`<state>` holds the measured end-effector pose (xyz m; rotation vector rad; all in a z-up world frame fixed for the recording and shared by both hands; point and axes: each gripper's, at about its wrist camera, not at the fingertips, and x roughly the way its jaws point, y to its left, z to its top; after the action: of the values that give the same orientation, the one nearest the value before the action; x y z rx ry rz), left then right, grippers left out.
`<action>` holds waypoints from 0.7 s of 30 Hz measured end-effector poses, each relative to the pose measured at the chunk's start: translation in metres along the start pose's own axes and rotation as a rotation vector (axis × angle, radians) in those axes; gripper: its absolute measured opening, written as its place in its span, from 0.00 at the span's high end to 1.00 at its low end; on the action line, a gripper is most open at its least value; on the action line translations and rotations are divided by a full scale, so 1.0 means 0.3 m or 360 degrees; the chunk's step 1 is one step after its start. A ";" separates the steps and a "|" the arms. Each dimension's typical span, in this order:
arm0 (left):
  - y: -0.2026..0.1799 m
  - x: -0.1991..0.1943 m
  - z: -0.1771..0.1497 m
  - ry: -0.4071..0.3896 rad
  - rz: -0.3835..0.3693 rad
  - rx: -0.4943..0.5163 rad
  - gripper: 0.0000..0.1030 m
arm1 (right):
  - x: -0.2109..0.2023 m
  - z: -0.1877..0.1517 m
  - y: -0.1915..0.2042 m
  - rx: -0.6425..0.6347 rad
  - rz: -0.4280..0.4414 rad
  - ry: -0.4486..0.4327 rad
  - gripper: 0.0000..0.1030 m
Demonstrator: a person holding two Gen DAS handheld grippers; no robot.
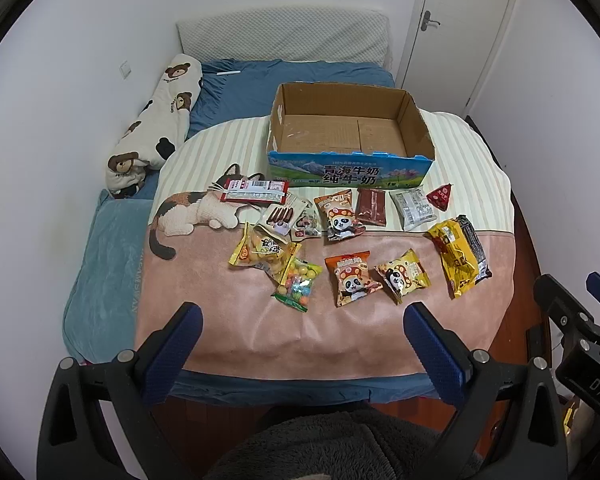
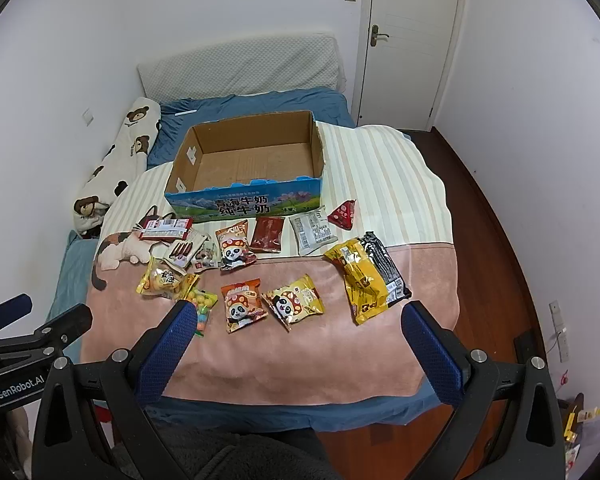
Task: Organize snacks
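Both grippers hang side by side, level with each other and pointing the same way. The left gripper (image 1: 302,320) has its blue-padded fingers (image 1: 172,356) spread wide — nothing between them. The right gripper (image 2: 300,320) matches it, its fingers (image 2: 432,352) just as far apart and holding nothing. Each shows at the edge of the other's view — the two bodies are near, not touching.

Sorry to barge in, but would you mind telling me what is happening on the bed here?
Snack sorting is about to start. The left gripper and right gripper hang open near the bed's foot, holding nothing. The snack packets lie scattered on the blanket before an empty cardboard box.
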<state>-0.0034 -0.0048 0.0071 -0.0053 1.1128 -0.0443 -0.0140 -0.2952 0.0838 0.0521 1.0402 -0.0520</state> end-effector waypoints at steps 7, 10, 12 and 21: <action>0.008 0.006 0.000 0.0000 -0.0002 0.0000 0.00 | 0.001 0.004 -0.001 0.0001 0.0000 0.0001 0.00; 0.007 0.008 0.001 0.0001 -0.0003 0.0000 0.00 | 0.000 0.001 0.002 0.0000 -0.0002 0.0000 0.00; 0.008 0.008 0.001 0.0001 -0.0003 0.0001 0.00 | -0.001 0.002 0.001 0.0001 -0.0001 -0.0002 0.00; 0.010 0.010 0.006 -0.0001 -0.0003 0.0001 0.00 | 0.000 0.005 0.004 -0.0001 0.0001 -0.0003 0.00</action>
<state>-0.0002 -0.0020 0.0052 -0.0056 1.1124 -0.0462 -0.0125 -0.2941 0.0845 0.0516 1.0382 -0.0512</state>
